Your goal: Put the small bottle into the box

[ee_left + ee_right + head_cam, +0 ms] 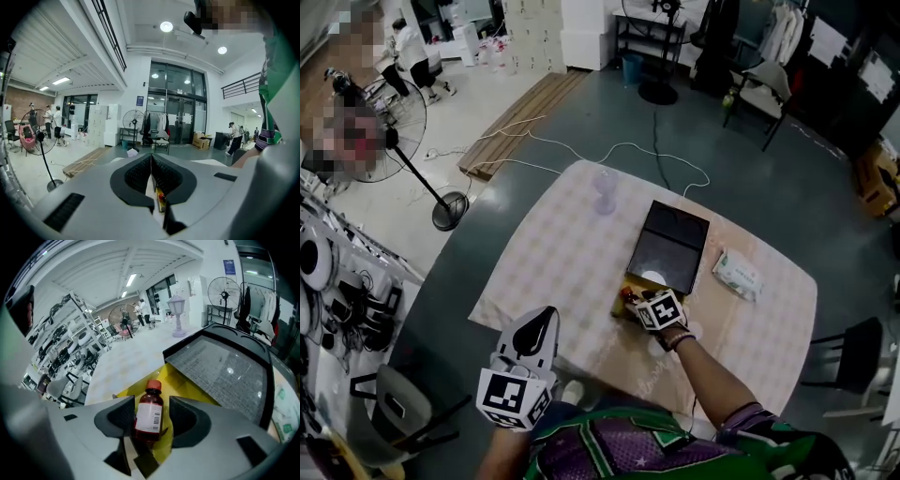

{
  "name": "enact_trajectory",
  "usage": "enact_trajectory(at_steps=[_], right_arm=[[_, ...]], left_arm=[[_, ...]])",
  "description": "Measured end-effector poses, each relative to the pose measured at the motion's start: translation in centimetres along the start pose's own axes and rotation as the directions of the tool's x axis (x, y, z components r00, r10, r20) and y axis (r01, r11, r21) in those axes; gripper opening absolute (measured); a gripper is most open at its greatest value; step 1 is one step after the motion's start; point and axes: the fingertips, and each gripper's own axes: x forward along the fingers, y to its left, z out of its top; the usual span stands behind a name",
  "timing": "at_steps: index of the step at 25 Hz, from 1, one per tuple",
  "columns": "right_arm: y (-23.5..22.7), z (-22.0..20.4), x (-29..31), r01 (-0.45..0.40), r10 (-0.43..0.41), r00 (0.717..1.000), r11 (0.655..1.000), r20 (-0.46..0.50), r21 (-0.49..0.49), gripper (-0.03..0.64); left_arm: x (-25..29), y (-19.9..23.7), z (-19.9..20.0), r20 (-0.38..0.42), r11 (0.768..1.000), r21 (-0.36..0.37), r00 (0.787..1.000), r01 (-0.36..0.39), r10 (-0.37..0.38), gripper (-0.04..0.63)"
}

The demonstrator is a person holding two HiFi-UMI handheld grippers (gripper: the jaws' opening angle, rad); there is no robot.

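A small brown bottle (149, 417) with an orange cap and a white label lies between the jaws of my right gripper (151, 405). The left pad touches it and a gap shows at the right pad, so the gripper is open. Under the bottle is the yellow box (187, 389), its black lid (225, 369) standing open behind. In the head view the right gripper (639, 302) hovers at the box's near end (630, 287). My left gripper (547, 316) hangs shut and empty over the table's front left, away from the box.
The table (562, 253) has a pale checked cloth. A wrapped tissue pack (738, 274) lies right of the box. A clear stemmed glass piece (605, 190) stands at the far side. A floor fan (403, 131) and cables are beyond the table.
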Motion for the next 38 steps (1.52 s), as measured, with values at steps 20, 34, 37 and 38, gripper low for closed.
enact_trajectory(at_steps=[20, 34, 37, 38], right_arm=[[1.6, -1.2, -11.3, 0.181, -0.243, 0.939, 0.951, 0.244, 0.251, 0.242], [5.6, -5.1, -23.9, 0.304, -0.495, 0.785, 0.832, 0.372, 0.464, 0.242], [7.1, -5.6, -26.5, 0.317, -0.535, 0.748, 0.808, 0.392, 0.497, 0.242], [7.7, -5.6, -27.4, 0.326, -0.549, 0.734, 0.801, 0.399, 0.503, 0.242]], left_arm=[[0.8, -0.5, 0.8, 0.058, 0.958, 0.063, 0.957, 0.279, -0.283, 0.025], [0.1, -2.4, 3.8, 0.074, 0.888, 0.149, 0.891, 0.435, -0.449, 0.025], [-0.5, -2.2, 4.7, 0.08, 0.877, 0.161, 0.879, 0.453, -0.469, 0.025], [-0.7, -2.1, 5.0, 0.082, 0.873, 0.162, 0.875, 0.461, -0.477, 0.025]])
